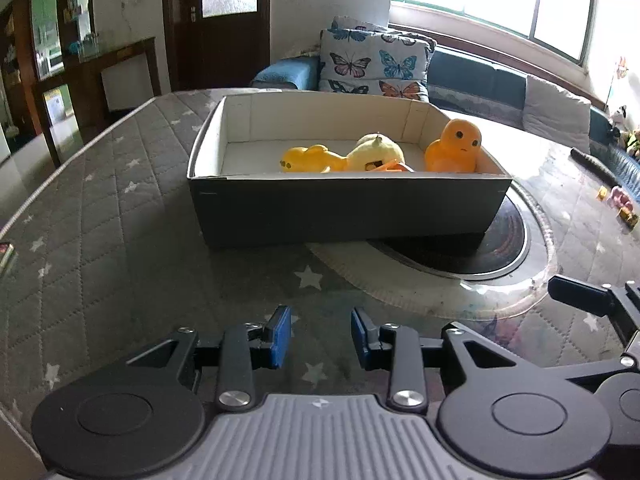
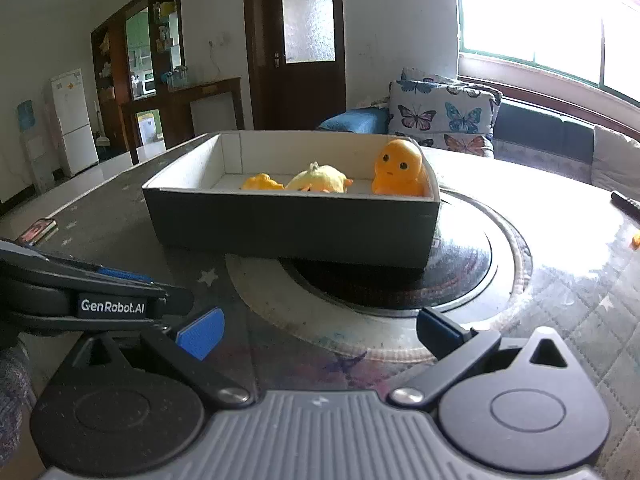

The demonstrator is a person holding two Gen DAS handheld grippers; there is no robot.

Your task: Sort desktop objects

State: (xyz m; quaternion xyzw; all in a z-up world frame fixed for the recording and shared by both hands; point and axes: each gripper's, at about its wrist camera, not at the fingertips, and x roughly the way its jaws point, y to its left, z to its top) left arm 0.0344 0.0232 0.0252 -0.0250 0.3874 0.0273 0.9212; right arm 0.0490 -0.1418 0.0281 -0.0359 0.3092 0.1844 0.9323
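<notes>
A dark box (image 1: pixel 344 212) with a white inside stands on the table, partly over a round black plate. In it lie an orange-yellow toy (image 1: pixel 310 159), a pale yellow plush toy (image 1: pixel 376 154) and an upright orange figure with dot eyes (image 1: pixel 454 146). The same box (image 2: pixel 292 224) and toys show in the right wrist view. My left gripper (image 1: pixel 321 336) hovers low over the table in front of the box, open, nothing between its blue pads. My right gripper (image 2: pixel 320 334) stands wide open beside it, also empty.
The table has a grey star-quilted cover (image 1: pixel 100 240) under glass. A round black plate (image 1: pixel 504 240) sits in a pale ring at the centre. A phone (image 2: pixel 38 230) lies at the left edge, a dark remote (image 2: pixel 626 202) at the right. Small items (image 1: pixel 622 200) lie far right.
</notes>
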